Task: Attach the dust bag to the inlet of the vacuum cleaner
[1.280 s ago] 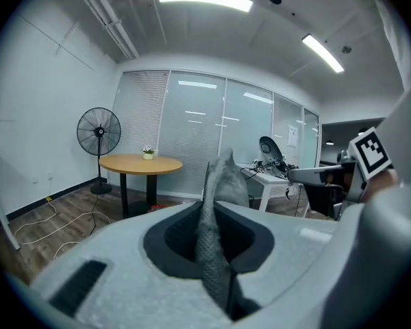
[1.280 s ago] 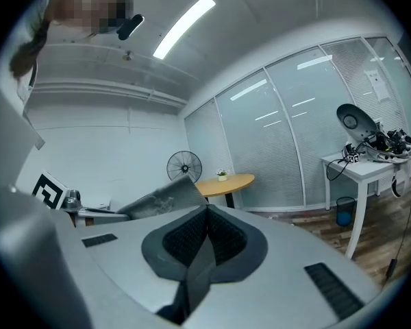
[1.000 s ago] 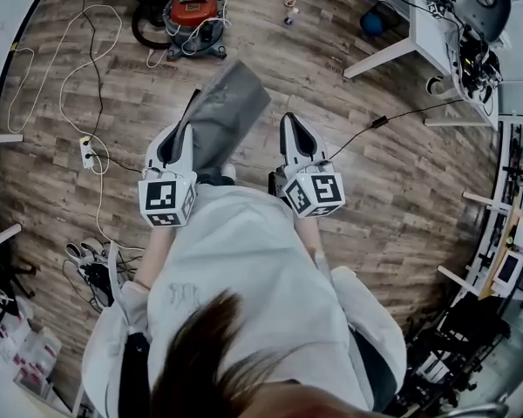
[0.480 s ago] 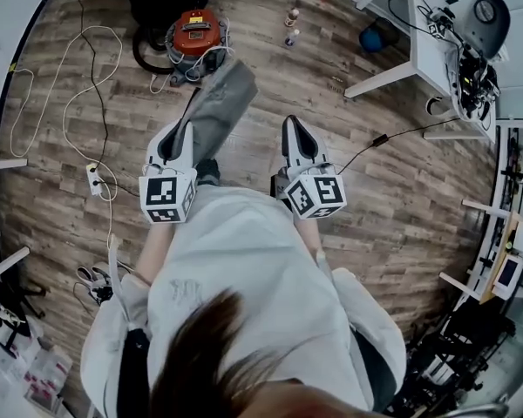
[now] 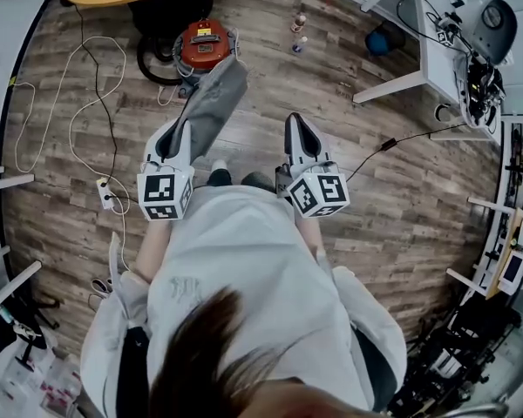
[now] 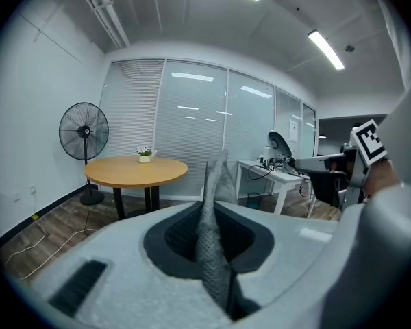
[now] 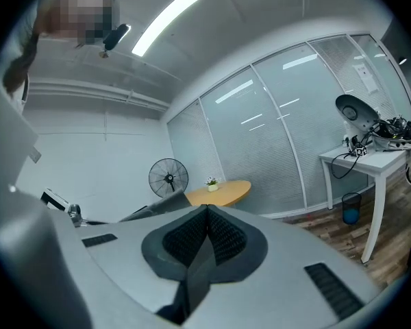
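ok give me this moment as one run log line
left gripper: shut on dust bag | right gripper: shut, empty | vacuum cleaner: on floor ahead | dust bag: not yet attached

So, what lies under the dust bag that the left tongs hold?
Wooden floor and, at its far end, the red vacuum cleaner's edge. The dust bag covers anything else lying there.

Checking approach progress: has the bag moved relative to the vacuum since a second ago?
Yes. The bag has come toward the vacuum; in the head view its far end now shows right beside the vacuum.
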Demonstrator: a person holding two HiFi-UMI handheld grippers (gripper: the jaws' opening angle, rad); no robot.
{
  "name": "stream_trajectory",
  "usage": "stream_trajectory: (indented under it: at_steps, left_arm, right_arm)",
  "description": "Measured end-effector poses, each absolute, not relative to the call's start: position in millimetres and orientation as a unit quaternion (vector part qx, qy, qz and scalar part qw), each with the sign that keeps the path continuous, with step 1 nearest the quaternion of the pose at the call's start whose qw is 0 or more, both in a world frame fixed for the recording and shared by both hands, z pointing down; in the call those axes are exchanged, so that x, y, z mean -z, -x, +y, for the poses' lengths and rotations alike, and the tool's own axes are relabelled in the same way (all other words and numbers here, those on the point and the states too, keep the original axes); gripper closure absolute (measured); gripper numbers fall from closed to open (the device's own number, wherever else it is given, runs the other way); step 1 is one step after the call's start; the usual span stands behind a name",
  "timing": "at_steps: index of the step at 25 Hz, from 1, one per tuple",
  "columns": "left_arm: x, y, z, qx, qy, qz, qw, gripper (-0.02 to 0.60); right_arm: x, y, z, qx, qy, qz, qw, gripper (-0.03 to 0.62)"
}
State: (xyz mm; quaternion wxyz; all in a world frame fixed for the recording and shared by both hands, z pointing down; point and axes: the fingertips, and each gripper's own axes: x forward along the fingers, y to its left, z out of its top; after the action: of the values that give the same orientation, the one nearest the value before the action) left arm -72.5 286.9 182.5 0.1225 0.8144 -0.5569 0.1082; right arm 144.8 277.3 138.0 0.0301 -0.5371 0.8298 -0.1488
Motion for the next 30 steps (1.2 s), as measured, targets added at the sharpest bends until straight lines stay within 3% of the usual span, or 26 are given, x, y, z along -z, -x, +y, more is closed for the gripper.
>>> stream_trajectory:
  at_steps: [13,30]
  left_arm:
    - [-198.6,117.3,244.8,-0.12,-0.783,-0.593,0.147,0.545]
    - [-200.0,91.7,106.6,-0.111,-0.771,-0.609,0.149,0.545]
  right_arm:
    - [-151.5,-117.1,224.3,0.161,0.512,0.843,0.013,0.592]
    - [-158.7,-152.4,60.2,0.169,0.475,0.863,-0.003,0.592]
